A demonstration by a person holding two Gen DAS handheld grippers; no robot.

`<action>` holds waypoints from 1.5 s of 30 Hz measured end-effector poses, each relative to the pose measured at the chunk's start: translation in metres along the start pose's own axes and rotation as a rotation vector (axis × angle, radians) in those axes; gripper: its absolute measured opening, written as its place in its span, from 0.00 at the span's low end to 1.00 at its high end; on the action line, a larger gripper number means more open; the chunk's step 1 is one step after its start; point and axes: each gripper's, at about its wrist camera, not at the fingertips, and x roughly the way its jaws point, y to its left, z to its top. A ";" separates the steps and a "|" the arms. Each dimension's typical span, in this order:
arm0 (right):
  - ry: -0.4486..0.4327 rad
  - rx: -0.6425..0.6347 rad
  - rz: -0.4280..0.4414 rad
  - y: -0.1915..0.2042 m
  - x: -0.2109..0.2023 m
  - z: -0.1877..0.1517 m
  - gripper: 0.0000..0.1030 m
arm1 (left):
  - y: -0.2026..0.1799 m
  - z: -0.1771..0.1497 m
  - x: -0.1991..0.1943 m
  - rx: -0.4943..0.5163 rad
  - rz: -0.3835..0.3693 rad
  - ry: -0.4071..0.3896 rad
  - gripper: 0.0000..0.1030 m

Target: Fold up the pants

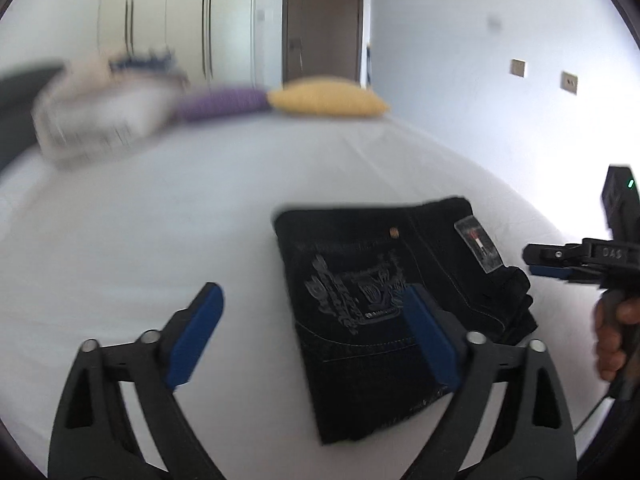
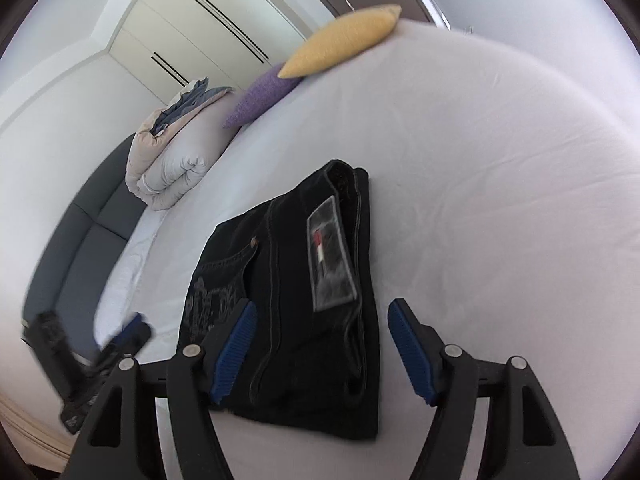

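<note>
Left view, pants: I see the folded black denim pants with grey stitched art lying flat on the white bed sheet.
Left view, my left tongs: the left gripper is spread wide and holds nothing; its right blue pad is over the pants.
Left view, other tongs: the right gripper is at the right edge, just beside the pants; I cannot tell its state here.
Right view, pants: the pants lie in a neat bundle, grey patch up.
Right view, my right tongs: the right gripper is spread wide, above the near end of the pants.
Right view, far side: a yellow pillow, a purple pillow and a rolled pale quilt sit far away.
</note>
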 end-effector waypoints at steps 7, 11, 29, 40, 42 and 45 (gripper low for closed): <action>-0.315 -0.231 -0.181 0.072 -0.108 -0.047 1.00 | -0.041 0.017 -0.132 0.086 0.210 -0.319 1.00; -0.549 -0.352 -0.246 0.113 -0.177 -0.072 1.00 | -0.047 0.025 -0.195 0.066 0.146 -0.428 1.00; -0.774 -0.411 -0.305 0.187 -0.329 -0.091 1.00 | -0.054 0.025 -0.247 -0.033 0.134 -0.185 1.00; -0.462 -0.348 -0.426 0.149 -0.245 -0.121 1.00 | -0.054 -0.021 -0.160 -0.082 0.123 0.063 1.00; -0.424 -0.337 -0.448 0.146 -0.234 -0.125 1.00 | -0.050 -0.028 -0.149 -0.101 0.125 0.092 1.00; -0.361 -0.321 -0.465 0.141 -0.218 -0.130 1.00 | -0.044 -0.035 -0.137 -0.118 0.133 0.122 1.00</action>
